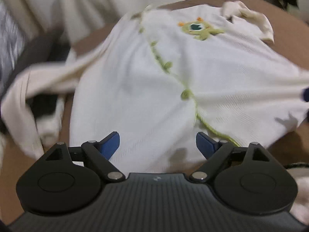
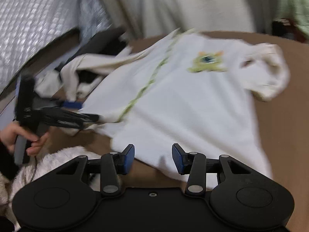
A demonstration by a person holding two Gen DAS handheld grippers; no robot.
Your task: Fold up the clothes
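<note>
Across the middle of the brown bench (image 1: 92, 38) lies a white baby garment (image 1: 154, 81), spread flat, with a green stitched line of small buttons (image 1: 186, 93) running down it and a green monster patch (image 1: 200, 29) toward twelve o'clock. One cream sleeve (image 1: 251, 17) curls at about one o'clock; the other sleeve (image 1: 38, 81) trails off at nine o'clock over a dark heap of other clothing (image 2: 87, 77). The left tongs (image 1: 157, 145) stand wide and released over the hem, blue pads (image 1: 111, 144) clear of the cloth on either side. The right tongs (image 2: 153, 158) are also released, gaping partway, with the hem's edge lying between them but no pad pressing on it. In the right wrist view, the left tongs appear at nine o'clock, held by a hand (image 2: 25, 137) at the garment's corner. A quilted silver cover (image 2: 38, 25) rises at ten o'clock, pale fabric (image 2: 183, 5) hangs at twelve, and a fluffy white textile (image 2: 58, 158) crowds the bench edge at seven o'clock.
</note>
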